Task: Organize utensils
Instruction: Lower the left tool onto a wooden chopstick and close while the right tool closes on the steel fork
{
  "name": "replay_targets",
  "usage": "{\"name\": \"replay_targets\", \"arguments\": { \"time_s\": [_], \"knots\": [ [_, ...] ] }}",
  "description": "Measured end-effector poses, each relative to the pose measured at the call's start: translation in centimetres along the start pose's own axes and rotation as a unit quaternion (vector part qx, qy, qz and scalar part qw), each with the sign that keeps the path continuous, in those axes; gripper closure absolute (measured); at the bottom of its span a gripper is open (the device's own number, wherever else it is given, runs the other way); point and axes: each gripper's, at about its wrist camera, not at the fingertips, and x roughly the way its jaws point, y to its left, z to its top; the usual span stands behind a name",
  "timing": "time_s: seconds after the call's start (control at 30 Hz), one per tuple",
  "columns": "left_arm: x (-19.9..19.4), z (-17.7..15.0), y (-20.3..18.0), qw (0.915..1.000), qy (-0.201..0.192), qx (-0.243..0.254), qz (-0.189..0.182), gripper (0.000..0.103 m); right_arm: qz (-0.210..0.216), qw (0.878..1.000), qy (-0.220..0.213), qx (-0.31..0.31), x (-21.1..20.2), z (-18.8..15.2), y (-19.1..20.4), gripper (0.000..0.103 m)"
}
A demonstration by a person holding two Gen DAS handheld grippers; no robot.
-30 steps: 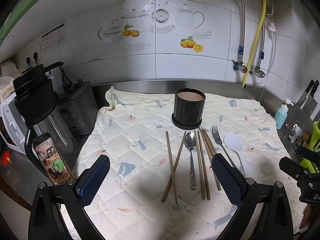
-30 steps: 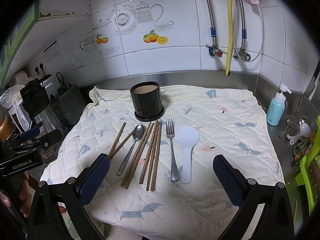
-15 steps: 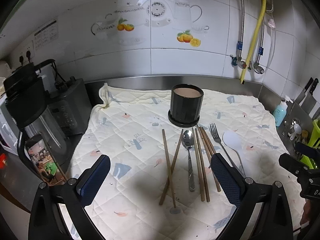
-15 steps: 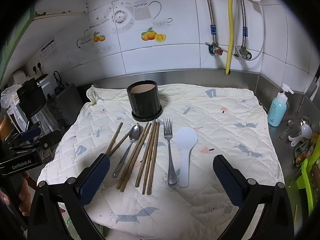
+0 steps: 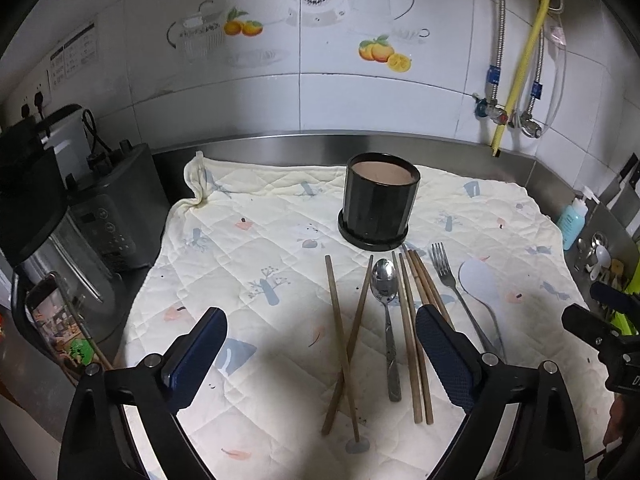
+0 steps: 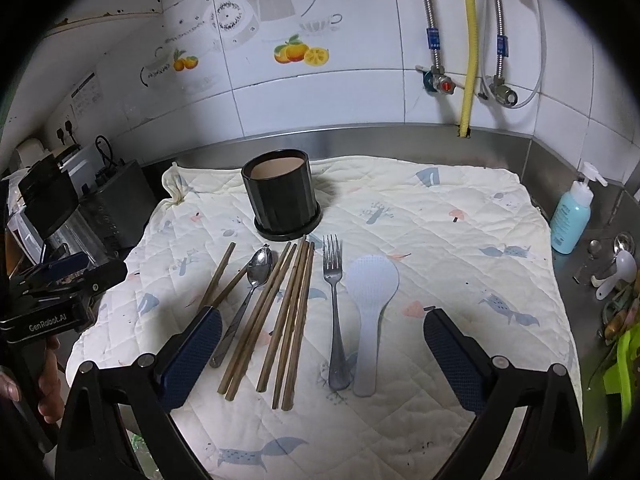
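I see a quilted cream cloth (image 6: 440, 216) with small printed animals spread over the steel counter (image 6: 400, 136). At its left edge a dark appliance (image 5: 116, 200) stands against the wall, with a steel blender jug (image 5: 52, 236) just in front. A phone (image 5: 60, 328) with a lit screen leans there. On my right, a blue soap bottle (image 6: 572, 216) stands on the counter. A yellow hose (image 6: 470, 48) hangs down the tiled wall (image 6: 320, 92).
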Motion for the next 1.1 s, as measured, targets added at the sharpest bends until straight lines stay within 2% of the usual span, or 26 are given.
{"name": "replay_targets", "arguments": {
  "time_s": [0.23, 0.4, 0.53, 0.6, 0.7, 0.87, 0.97, 1.1],
  "knots": [
    [3.0, 0.9, -0.1, 0.9996, 0.022, 0.013, -0.011, 0.017, 0.005, 1.0, 0.02, 0.0, 2.3, 0.8, -0.6, 0.0],
    [5.8, 1.2, 0.1, 0.9984, 0.044, 0.024, -0.027, 0.032, 0.008, 0.999, 0.039, 0.002, 4.4, 1.2, -1.2, 0.006],
    [8.2, 1.2, 0.2, 0.9966, 0.065, 0.028, -0.042, 0.04, 0.009, 0.999, 0.054, 0.003, 6.0, 1.4, -1.5, 0.012],
    [9.7, 1.3, 0.3, 0.9951, 0.078, 0.029, -0.052, 0.048, 0.011, 0.998, 0.062, 0.004, 6.7, 1.4, -1.6, 0.016],
    [11.8, 1.6, 0.1, 0.9931, 0.095, 0.035, -0.06, 0.057, 0.008, 0.998, 0.069, 0.004, 7.6, 1.6, -1.7, 0.017],
    [15.4, 2.3, 0.5, 0.9892, 0.122, 0.024, -0.078, 0.063, 0.004, 0.997, 0.077, 0.005, 8.8, 1.8, -1.9, 0.018],
    [17.9, 2.8, 0.6, 0.9875, 0.135, 0.028, -0.076, 0.065, 0.001, 0.997, 0.083, 0.007, 9.6, 1.9, -2.0, 0.021],
    [20.6, 3.0, 0.4, 0.9839, 0.158, 0.028, -0.079, 0.075, -0.001, 0.996, 0.094, 0.008, 10.8, 1.9, -2.1, 0.026]
  ]
}}
